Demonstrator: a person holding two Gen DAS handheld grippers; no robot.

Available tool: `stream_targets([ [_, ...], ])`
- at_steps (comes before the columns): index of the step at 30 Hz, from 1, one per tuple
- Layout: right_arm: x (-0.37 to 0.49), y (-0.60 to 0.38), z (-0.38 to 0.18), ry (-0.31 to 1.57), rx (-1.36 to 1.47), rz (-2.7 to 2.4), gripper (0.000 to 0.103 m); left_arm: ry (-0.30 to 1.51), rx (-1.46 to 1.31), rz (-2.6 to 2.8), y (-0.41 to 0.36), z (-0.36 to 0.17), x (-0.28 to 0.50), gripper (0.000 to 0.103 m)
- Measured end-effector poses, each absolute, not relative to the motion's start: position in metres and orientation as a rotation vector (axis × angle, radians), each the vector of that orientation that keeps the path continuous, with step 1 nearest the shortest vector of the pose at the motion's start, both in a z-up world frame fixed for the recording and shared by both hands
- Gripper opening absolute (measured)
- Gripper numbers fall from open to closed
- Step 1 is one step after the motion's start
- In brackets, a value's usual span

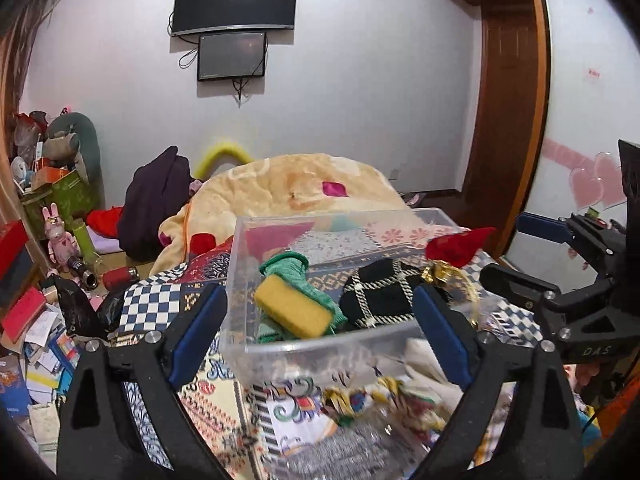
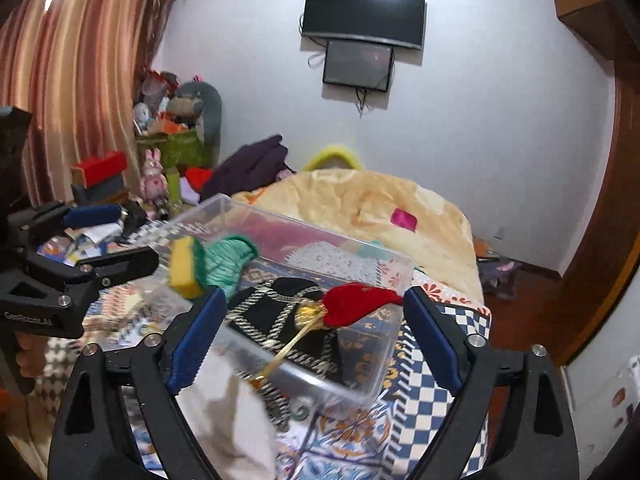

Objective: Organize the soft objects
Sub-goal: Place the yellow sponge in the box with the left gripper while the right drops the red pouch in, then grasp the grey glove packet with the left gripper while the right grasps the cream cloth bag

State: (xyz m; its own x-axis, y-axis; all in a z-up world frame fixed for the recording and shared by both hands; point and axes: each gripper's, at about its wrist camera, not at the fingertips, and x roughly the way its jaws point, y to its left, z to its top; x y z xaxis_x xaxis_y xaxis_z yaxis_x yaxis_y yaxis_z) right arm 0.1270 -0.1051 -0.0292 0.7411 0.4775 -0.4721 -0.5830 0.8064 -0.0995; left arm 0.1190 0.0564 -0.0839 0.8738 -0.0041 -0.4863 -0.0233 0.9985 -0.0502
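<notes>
Level, both grippers [image 1: 320, 316] [image 2: 312, 336] gape over bin [image 1: 320, 354].

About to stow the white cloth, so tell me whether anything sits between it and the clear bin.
Nothing visible blocks it. The white cloth lies against the clear bin's near wall, below the open right claw. The bin is open-topped but already holds a black pouch, a sponge and a green knit.

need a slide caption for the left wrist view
Open left gripper facing a clear plastic bin on a patterned bedspread, holding a yellow sponge, green cloth and black pouch.
</notes>
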Motion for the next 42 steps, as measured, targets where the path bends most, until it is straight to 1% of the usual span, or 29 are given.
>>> stream_targets([
  [2, 0.119, -0.110, -0.029, 0.443, -0.228, 0.599, 0.092, 0.508, -0.066, -0.003, 0.057, -0.085, 0.108, 0.098],
  [7, 0.109, -0.116, -0.038, 0.466, -0.179, 0.617, 0.093, 0.555, -0.070, -0.022, 0.057, -0.102, 0.090, 0.098],
  [19, 0.103, -0.103, -0.094, 0.670, -0.153, 0.688, 0.092, 0.718, -0.132, -0.030, 0.055, -0.165, 0.078, 0.098],
  [21, 0.104, -0.101, -0.100, 0.685, -0.158, 0.690, 0.086, 0.734, -0.147, -0.036, 0.053, -0.174, 0.076, 0.098],
  [22, 0.105, -0.099, -0.101, 0.695, -0.157, 0.696, 0.078, 0.737, -0.154, -0.039, 0.052, -0.176, 0.075, 0.098],
  [23, 0.106, -0.098, -0.103, 0.709, -0.153, 0.701, 0.072, 0.738, -0.160, -0.043, 0.052, -0.178, 0.075, 0.098],
  [24, 0.108, -0.098, -0.106, 0.724, -0.148, 0.706, 0.070, 0.739, -0.163, -0.047, 0.051, -0.179, 0.076, 0.098],
  [26, 0.110, -0.097, -0.110, 0.741, -0.146, 0.705, 0.059, 0.732, -0.160, -0.047, 0.050, -0.180, 0.075, 0.098],
  [27, 0.109, -0.096, -0.111, 0.743, -0.150, 0.703, 0.057, 0.726, -0.156, -0.046, 0.048, -0.180, 0.074, 0.098],
  [28, 0.107, -0.097, -0.113, 0.741, -0.153, 0.697, 0.052, 0.718, -0.153, -0.046, 0.049, -0.181, 0.074, 0.095],
  [29, 0.107, -0.098, -0.113, 0.738, -0.149, 0.693, 0.044, 0.713, -0.151, -0.050, 0.048, -0.181, 0.074, 0.092],
  [31, 0.105, -0.102, -0.113, 0.741, -0.139, 0.695, 0.035, 0.716, -0.156, -0.071, 0.045, -0.184, 0.072, 0.080],
  [32, 0.104, -0.104, -0.113, 0.738, -0.135, 0.694, 0.031, 0.715, -0.159, -0.083, 0.043, -0.184, 0.071, 0.077],
  [33, 0.102, -0.107, -0.112, 0.737, -0.132, 0.696, 0.029, 0.713, -0.158, -0.087, 0.040, -0.184, 0.070, 0.072],
  [34, 0.101, -0.109, -0.111, 0.734, -0.128, 0.700, 0.024, 0.711, -0.153, -0.093, 0.041, -0.183, 0.071, 0.068],
  [35, 0.099, -0.110, -0.110, 0.733, -0.126, 0.701, 0.021, 0.708, -0.150, -0.094, 0.040, -0.182, 0.070, 0.066],
  [38, 0.093, -0.118, -0.105, 0.715, -0.120, 0.706, 0.018, 0.703, -0.147, -0.102, 0.039, -0.179, 0.069, 0.058],
  [42, 0.087, -0.127, -0.095, 0.681, -0.102, 0.716, 0.016, 0.688, -0.156, -0.104, 0.039, -0.173, 0.063, 0.047],
])
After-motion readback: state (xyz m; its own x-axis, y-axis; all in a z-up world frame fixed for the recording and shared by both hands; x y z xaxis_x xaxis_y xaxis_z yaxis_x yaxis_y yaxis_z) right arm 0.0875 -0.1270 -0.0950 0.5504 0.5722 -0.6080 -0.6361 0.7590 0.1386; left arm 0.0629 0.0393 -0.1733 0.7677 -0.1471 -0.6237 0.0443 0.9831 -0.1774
